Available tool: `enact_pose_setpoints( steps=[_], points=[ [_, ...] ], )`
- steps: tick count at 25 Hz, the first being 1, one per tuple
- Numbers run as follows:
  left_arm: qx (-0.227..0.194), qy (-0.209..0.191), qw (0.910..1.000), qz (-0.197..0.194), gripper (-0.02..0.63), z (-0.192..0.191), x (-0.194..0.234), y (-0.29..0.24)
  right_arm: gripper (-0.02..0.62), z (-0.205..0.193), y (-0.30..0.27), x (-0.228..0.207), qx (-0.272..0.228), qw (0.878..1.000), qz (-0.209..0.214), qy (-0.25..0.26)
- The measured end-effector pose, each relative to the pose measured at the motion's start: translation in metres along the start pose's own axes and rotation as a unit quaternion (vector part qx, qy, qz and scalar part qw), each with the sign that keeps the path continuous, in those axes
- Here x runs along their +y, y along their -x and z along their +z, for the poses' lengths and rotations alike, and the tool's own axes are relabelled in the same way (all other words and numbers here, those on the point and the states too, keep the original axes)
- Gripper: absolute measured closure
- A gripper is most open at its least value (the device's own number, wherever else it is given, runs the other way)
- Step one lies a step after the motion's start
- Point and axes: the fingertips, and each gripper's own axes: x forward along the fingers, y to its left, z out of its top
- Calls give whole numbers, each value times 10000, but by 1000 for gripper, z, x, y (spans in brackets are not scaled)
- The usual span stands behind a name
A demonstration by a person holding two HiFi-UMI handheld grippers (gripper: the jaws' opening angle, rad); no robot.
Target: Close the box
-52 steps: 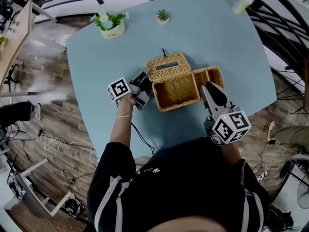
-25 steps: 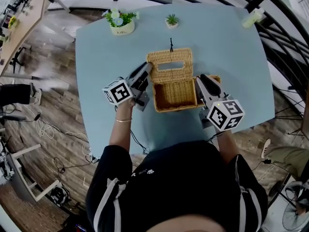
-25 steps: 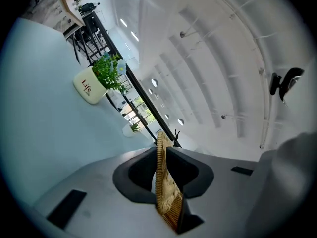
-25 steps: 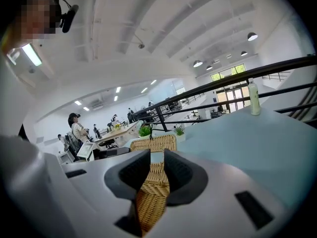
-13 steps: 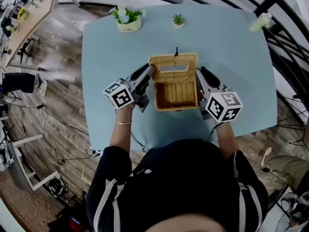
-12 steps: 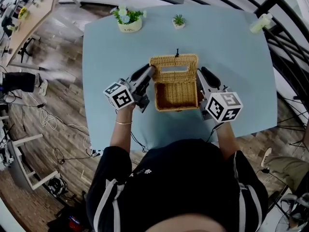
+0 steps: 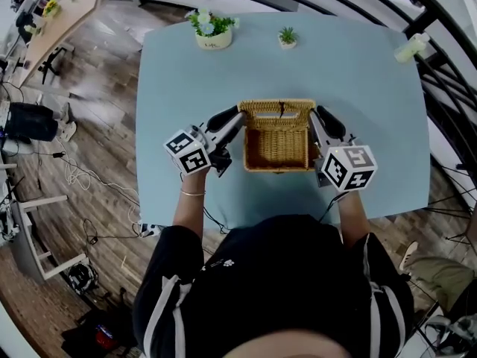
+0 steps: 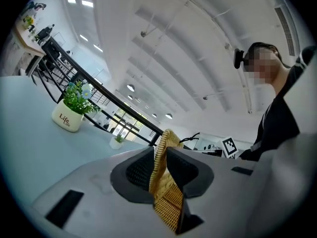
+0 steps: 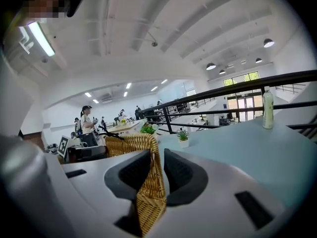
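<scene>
A wicker box (image 7: 277,148) stands open in the middle of the pale blue table (image 7: 358,80). Its lid (image 7: 276,110) is tilted up on edge along the box's far side. My left gripper (image 7: 234,118) is shut on the lid's left edge, and the woven edge (image 8: 166,192) shows pinched between its pads. My right gripper (image 7: 322,116) is shut on the right edge, where wicker (image 9: 148,202) sits between its pads. The box's inside looks empty.
A white pot of flowers (image 7: 212,28) and a small green plant (image 7: 288,36) stand at the table's far edge. A pale bottle (image 7: 412,48) is at the far right corner. A black railing (image 7: 447,88) curves past the table's right side.
The lid lay flat behind the box and now stands tilted up on edge. Both grippers have stayed at its two sides through this.
</scene>
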Motion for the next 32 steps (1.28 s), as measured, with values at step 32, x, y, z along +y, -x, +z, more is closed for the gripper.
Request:
enact_pose_setpoints(
  steps=[32],
  points=[
    [577, -1221, 9868, 888, 518, -39, -43, 37, 509, -37, 56, 38, 268, 9986, 454, 44]
  ],
)
